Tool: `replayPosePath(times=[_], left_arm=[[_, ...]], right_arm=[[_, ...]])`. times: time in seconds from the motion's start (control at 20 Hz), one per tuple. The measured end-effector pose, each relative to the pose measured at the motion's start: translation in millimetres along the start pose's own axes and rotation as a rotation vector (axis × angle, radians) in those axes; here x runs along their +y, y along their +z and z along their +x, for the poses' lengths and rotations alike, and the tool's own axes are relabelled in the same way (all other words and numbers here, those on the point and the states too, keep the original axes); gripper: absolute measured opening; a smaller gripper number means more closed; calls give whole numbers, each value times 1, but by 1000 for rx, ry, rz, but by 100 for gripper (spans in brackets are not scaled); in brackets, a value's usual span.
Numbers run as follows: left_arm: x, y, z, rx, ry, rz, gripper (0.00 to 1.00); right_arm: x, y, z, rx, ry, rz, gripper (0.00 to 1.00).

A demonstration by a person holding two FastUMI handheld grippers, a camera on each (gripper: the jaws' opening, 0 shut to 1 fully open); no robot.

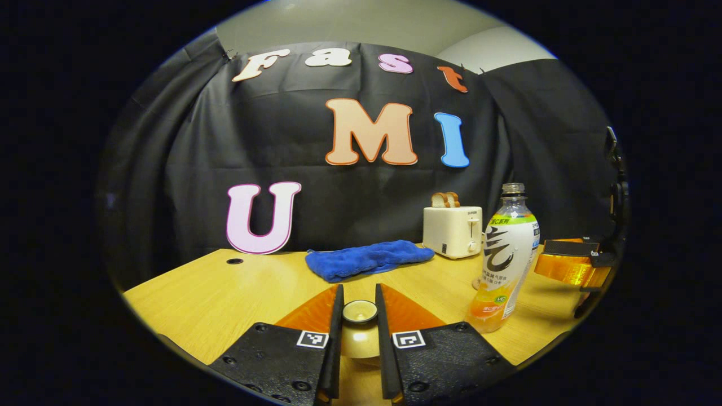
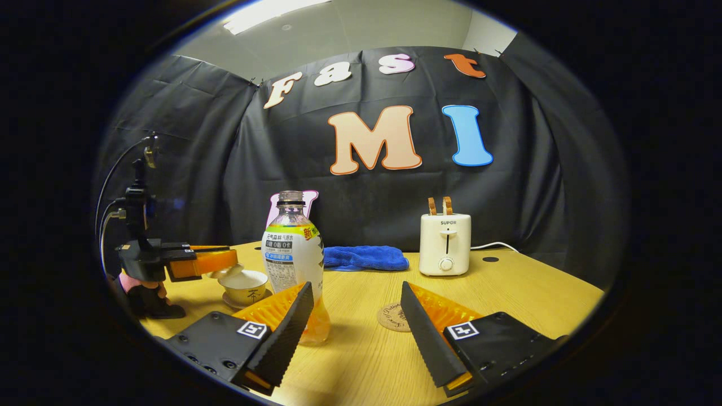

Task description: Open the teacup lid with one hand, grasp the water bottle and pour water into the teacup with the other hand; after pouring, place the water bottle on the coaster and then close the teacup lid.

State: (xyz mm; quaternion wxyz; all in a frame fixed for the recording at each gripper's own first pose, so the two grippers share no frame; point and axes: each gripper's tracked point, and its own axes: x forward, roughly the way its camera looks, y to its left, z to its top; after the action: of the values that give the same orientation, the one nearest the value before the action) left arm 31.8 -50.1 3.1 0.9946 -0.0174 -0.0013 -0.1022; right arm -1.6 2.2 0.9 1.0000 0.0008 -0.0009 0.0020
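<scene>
**Lid Pinched, Bottle Waiting**

The left claw (image 1: pixel 359 316) was seen clenched on the knob of the teacup lid (image 1: pixel 360 311), both fingers pressed against it. In the right gripper view the lid was held at the teacup (image 2: pixel 245 286), whether lifted clear or only tilted could not be told. The right claw (image 2: pixel 356 321) was held released, fingers spread wide, low over the tabletop (image 2: pixel 536 293). The water bottle (image 2: pixel 293 254) stood upright and uncapped just beside its left finger, not yet gripped. The coaster (image 2: pixel 393 317) lay between the fingers, farther off.

Trouble could be expected if the bottle were nudged by that near finger before it was enclosed: it would likely be tipped and spilled. The small knob might also be lost from the pinch.
</scene>
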Motion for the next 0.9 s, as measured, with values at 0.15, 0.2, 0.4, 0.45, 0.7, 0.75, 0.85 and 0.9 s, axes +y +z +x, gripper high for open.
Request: replayPosePath(times=[0.15, 0.2, 0.4, 0.45, 0.7, 0.75, 0.85, 0.9], left_arm=[[21, 2, -13, -1, 76, 2, 27], [27, 1, -17, -2, 97, 1, 26], [38, 1, -28, -1, 124, 2, 26], [41, 2, -30, -1, 127, 2, 26], [49, 1, -34, 2, 134, 3, 26], [52, 2, -34, 2, 136, 3, 26], [57, 2, -36, 3, 136, 4, 26], [61, 1, -37, 3, 138, 4, 26]], right_arm=[[5, -1, -1, 5, 43, 2, 98], [10, -1, -2, 7, 74, 2, 99], [39, -2, 2, 13, 202, 7, 99], [42, -2, 2, 15, 224, 8, 98], [54, -6, 15, 23, 243, 9, 98], [56, -7, 19, 28, 237, 9, 98], [57, -10, 27, 51, 216, 5, 98], [59, -13, 31, 65, 214, 3, 99]])
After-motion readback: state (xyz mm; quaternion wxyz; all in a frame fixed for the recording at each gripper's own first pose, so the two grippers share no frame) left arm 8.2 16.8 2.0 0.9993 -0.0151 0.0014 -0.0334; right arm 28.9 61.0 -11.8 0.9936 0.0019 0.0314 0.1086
